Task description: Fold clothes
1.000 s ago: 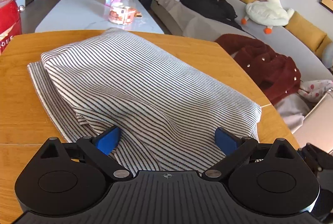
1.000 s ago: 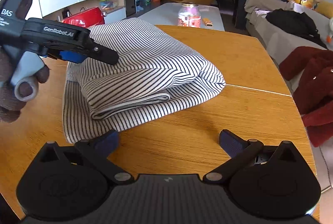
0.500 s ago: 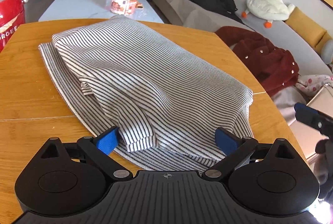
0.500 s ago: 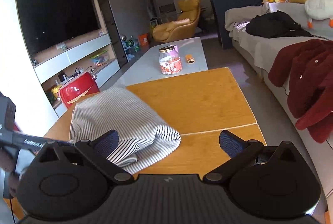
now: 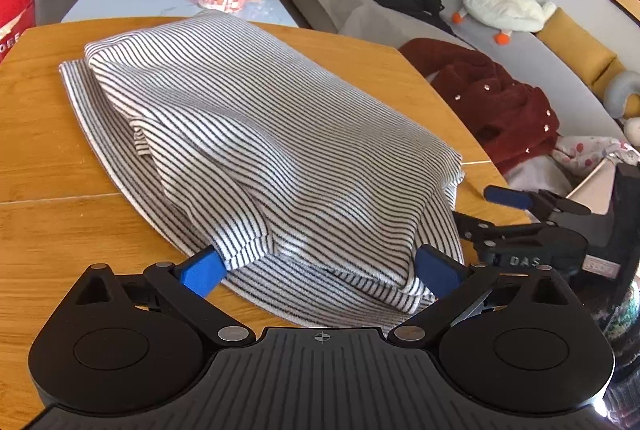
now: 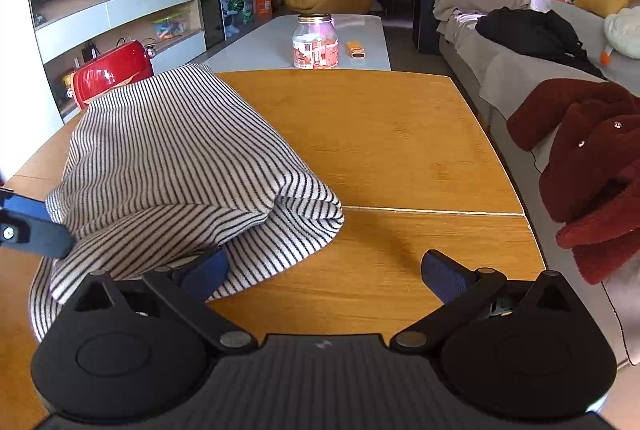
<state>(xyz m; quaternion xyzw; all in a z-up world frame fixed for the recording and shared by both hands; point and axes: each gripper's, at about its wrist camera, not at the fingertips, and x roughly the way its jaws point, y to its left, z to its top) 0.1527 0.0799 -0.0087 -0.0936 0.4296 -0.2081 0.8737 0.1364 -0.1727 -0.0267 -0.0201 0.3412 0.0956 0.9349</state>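
Striped knit garment (image 5: 260, 134): 1 item, lying on the wooden table (image 6: 380, 134) toward its left edge and near side, doubled into several layers, bulky and uneven, a lower layer showing along the left. I judge folding well on; whether I have another fold or only squaring-up left, I cannot tell. Left tongs (image 5: 320, 266): released, blue pads spread at the garment's near hem, nothing gripped. Right tongs (image 6: 324, 270): released, left pad against the garment's near corner, right pad over bare table. Red coat (image 6: 592, 166): 1, off the table's right edge, on the sofa.
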